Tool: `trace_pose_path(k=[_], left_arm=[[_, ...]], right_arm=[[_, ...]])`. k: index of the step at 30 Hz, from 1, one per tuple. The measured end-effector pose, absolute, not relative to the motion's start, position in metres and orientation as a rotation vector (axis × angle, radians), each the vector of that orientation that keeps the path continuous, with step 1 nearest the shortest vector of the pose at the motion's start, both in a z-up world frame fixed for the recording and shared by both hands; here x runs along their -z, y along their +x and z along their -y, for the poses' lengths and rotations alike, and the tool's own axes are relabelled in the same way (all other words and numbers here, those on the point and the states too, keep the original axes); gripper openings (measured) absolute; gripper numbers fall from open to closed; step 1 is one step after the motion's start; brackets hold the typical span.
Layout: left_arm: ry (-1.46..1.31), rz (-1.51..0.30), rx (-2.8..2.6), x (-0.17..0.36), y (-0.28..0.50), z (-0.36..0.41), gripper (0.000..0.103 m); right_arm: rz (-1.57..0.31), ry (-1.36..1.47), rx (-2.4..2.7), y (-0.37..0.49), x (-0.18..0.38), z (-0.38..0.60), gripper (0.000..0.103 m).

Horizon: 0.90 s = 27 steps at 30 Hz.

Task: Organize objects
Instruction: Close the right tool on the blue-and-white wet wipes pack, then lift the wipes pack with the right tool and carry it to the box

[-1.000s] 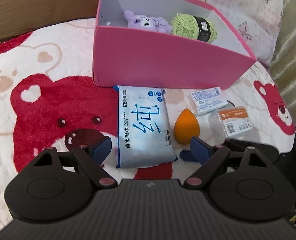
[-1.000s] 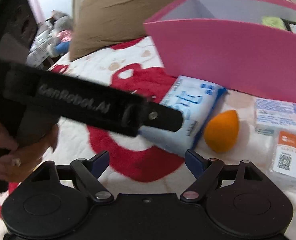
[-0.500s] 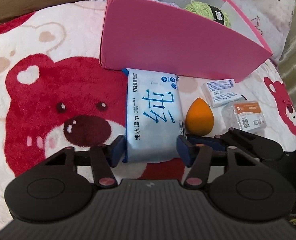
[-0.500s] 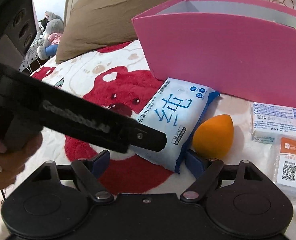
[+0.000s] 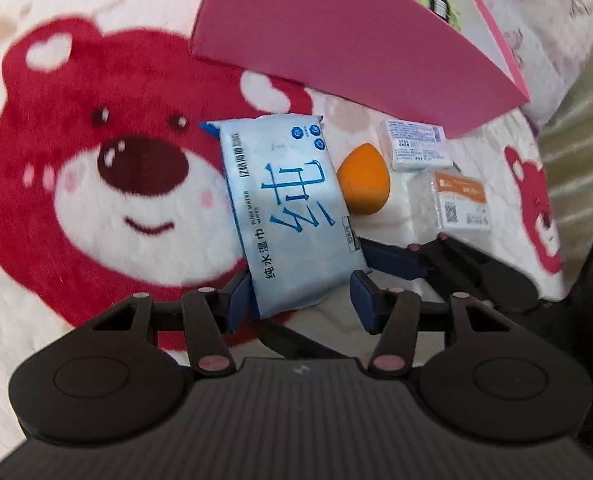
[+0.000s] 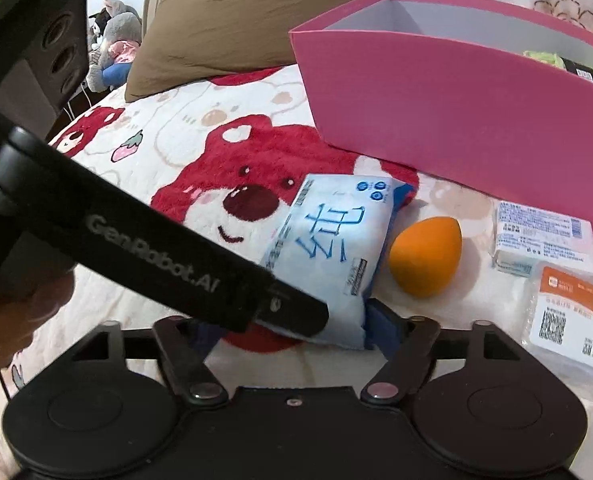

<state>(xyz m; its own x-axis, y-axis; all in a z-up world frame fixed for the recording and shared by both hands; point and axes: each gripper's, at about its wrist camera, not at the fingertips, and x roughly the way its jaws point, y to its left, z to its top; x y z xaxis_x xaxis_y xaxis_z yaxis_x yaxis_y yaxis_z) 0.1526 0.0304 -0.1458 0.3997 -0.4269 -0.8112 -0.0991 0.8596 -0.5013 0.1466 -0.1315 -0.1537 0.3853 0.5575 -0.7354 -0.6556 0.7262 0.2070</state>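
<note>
Bear-print blanket (image 5: pixel 108 216) on a bed; left gripper (image 5: pixel 300 300), jaws just closing, clamps the wipes pack (image 5: pixel 292 208) by its near end for lifting; right gripper (image 6: pixel 292 332) waits unclenched; pink box (image 5: pixel 336 36), far right, likely destination.

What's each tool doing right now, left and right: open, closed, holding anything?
Left tool: jaws have just been closing and now pinch the near end of the wet wipes pack.
Right tool: open, holding nothing.
</note>
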Motion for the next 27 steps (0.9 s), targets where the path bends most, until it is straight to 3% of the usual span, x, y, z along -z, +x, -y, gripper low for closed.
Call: trace_pose_path(k=[4, 6, 7, 8, 18, 22, 27], left_arm=[[-0.559, -1.101, 0.158, 0.147, 0.153, -0.044, 0.052], [-0.519, -1.066, 0.158, 0.147, 0.153, -0.047, 0.042], [-0.5, -1.057, 0.172, 0.148, 0.154, -0.046, 0.028], [-0.489, -1.045, 0.181, 0.148, 0.154, -0.045, 0.027], [-0.571, -1.008, 0.175, 0.157, 0.154, -0.047, 0.027], [-0.597, -0.994, 0.202, 0.159, 0.153, -0.045, 0.04], [-0.637, -0.992, 0.211, 0.155, 0.151, -0.046, 0.04]], right_arm=[[-0.893, -0.12, -0.74, 0.152, 0.163, 0.127, 0.083], [-0.881, -0.108, -0.719, 0.152, 0.165, 0.126, 0.084], [-0.873, -0.094, -0.707, 0.152, 0.167, 0.125, 0.085], [-0.862, -0.094, -0.696, 0.15, 0.169, 0.123, 0.085], [-0.778, -0.179, -0.632, 0.137, 0.172, 0.115, 0.076], [-0.778, -0.205, -0.625, 0.136, 0.174, 0.113, 0.077], [-0.773, -0.199, -0.63, 0.136, 0.172, 0.115, 0.075]])
